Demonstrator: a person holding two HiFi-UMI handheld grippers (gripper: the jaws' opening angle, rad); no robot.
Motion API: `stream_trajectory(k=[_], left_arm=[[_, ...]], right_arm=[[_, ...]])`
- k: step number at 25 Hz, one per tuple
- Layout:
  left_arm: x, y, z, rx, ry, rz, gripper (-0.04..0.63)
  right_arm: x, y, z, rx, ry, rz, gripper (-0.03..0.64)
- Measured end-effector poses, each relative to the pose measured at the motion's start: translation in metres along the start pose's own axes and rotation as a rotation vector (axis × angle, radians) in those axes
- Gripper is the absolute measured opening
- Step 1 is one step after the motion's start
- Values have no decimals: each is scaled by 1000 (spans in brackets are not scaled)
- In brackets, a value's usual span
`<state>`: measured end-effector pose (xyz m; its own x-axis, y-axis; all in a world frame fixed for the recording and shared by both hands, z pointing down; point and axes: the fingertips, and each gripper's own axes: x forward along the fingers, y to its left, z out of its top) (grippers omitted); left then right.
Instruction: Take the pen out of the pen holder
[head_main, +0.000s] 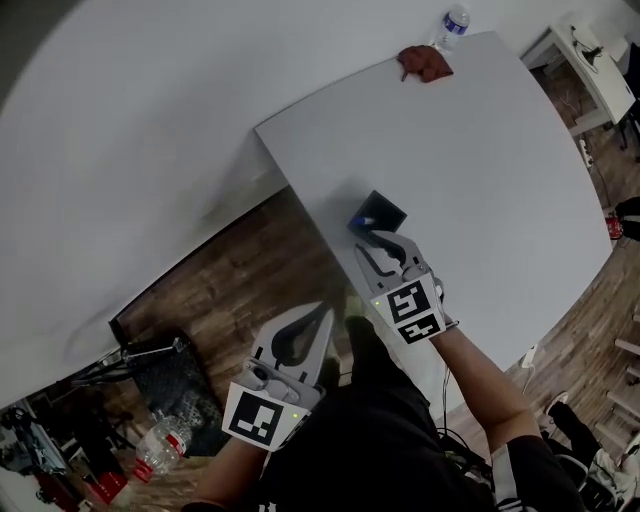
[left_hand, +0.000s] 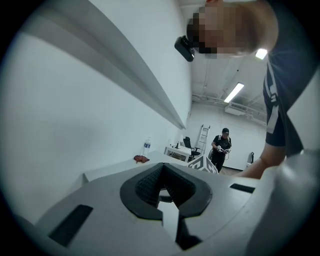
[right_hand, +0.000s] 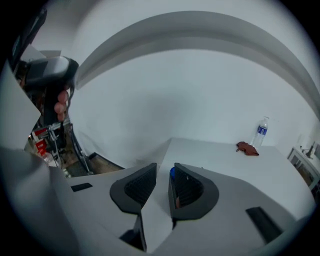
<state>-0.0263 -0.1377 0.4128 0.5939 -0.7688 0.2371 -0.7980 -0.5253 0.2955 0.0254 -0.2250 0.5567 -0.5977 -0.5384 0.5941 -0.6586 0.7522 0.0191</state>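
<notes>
A dark square pen holder (head_main: 386, 211) stands near the front left edge of the white table (head_main: 490, 150), and the blue top of a pen (head_main: 360, 220) shows at its near corner. My right gripper (head_main: 376, 240) hovers just short of the holder, its jaws a narrow gap apart. In the right gripper view the blue pen top (right_hand: 172, 173) peeks out beside the right jaw, beyond my right gripper (right_hand: 163, 167); nothing sits between the pads. My left gripper (head_main: 322, 312) hangs off the table over the wooden floor, its tips touching and empty. The left gripper view shows that gripper (left_hand: 162, 170) aimed across the room.
A water bottle (head_main: 455, 22) and a crumpled red cloth (head_main: 425, 63) lie at the table's far edge. The white wall runs close along the table's left side. A plastic bottle (head_main: 158, 452) and a dark stand (head_main: 150, 365) are on the floor. Another person (left_hand: 221, 147) stands far off.
</notes>
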Motion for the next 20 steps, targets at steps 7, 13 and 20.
stream_trajectory(k=[7, 13, 20], left_arm=[[1, 10, -9, -18, 25, 48, 6], [0, 17, -16, -40, 31, 75, 6], [1, 23, -18, -51, 32, 86, 6]], right_arm=[[38, -10, -17, -138, 84, 10, 102], [54, -13, -23, -179, 123, 20, 109], [65, -20, -27, -181, 163, 17, 107]])
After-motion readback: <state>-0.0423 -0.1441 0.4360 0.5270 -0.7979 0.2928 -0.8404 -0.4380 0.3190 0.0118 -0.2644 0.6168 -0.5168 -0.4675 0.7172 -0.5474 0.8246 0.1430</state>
